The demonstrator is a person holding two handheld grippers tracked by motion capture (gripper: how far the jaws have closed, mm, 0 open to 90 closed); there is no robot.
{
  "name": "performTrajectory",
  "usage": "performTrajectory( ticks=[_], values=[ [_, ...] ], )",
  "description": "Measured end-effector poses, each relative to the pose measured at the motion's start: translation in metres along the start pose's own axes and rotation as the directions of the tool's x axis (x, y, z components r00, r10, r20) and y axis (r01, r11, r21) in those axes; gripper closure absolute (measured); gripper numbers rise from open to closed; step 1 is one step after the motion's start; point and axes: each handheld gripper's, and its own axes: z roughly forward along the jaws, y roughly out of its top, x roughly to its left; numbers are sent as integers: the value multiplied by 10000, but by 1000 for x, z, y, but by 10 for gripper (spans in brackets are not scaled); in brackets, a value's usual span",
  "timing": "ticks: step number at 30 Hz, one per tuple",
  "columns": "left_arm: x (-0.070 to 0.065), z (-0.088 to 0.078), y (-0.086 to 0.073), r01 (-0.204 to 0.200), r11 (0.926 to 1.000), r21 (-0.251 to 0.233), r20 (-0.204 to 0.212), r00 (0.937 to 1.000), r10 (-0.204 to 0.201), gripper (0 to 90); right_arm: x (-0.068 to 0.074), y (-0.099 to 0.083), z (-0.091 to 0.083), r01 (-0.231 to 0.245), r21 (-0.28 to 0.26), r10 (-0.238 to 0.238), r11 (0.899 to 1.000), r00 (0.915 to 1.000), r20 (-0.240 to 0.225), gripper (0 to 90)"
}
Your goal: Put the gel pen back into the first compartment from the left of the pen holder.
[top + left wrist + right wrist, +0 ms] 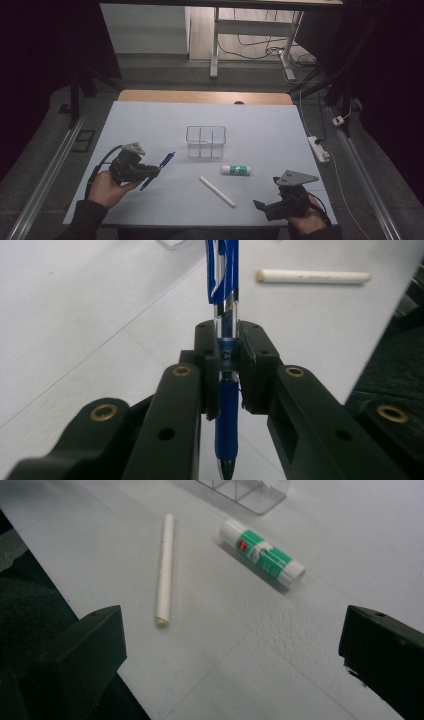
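My left gripper (150, 172) is shut on a blue pen (162, 166) at the table's left, holding it just above the white surface. In the left gripper view the pen (225, 300) stands upright between the two pads, clamped near its grip section. A white stick (217, 191) lies diagonally at centre front, with a green-and-white glue stick (237, 170) just behind it. Both lie in the right gripper view too, the stick (165, 570) left of the glue stick (262, 554). My right gripper (260, 206) rests at the front right, jaws wide apart and empty.
A clear plastic organiser with compartments (205, 141) stands at the middle of the white table (150, 120). The table's front edge runs just below both hands. A power strip (318, 148) lies off the right edge on the floor.
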Motion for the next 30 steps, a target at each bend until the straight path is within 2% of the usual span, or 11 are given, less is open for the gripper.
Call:
performTrajectory(
  ticks=[5, 9, 12, 16, 22, 26, 27, 28, 29, 30],
  values=[
    [-6, 3, 10, -440, 9985, 332, 497, 9979, 424, 795, 9, 9, 3, 887, -107, -886, 9960, 9960, 144, 0],
    [-10, 6, 17, -710, 9953, 653, 850, 9942, 653, 794, 19, 17, 10, 1552, 81, -1554, 9878, 9875, 274, 0],
    [-14, 9, 24, -967, 9917, 849, 1107, 9900, 871, 794, 28, 22, 15, 2060, 180, -2064, 9784, 9782, 211, 0],
    [-22, 14, 34, -1318, 9852, 1094, 1355, 9839, 1166, 794, 40, 31, 23, 2727, 277, -2731, 9617, 9619, 120, 0],
    [-33, 22, 47, -1731, 9760, 1323, 1708, 9739, 1496, 794, 55, 50, 34, 3693, 154, -3694, 9292, 9292, 116, 0],
    [-38, 28, 54, -1831, 9723, 1455, 1929, 9691, 1536, 794, 65, 60, 42, 4462, 230, -4465, 8947, 8947, 137, 0],
    [-39, 30, 55, -1878, 9702, 1530, 1984, 9676, 1560, 794, 68, 62, 45, 4530, 252, -4534, 8912, 8912, 159, 0],
    [-40, 31, 57, -1938, 9683, 1573, 2033, 9659, 1603, 794, 69, 65, 47, 4704, 268, -4709, 8820, 8821, 139, 0],
    [-41, 33, 58, -1966, 9667, 1640, 2076, 9649, 1611, 794, 71, 67, 50, 4736, 241, -4740, 8804, 8804, 126, 0],
    [-42, 34, 60, -2064, 9626, 1754, 2140, 9624, 1673, 794, 73, 69, 52, 4894, 225, -4897, 8718, 8718, 127, 0]
  ],
)
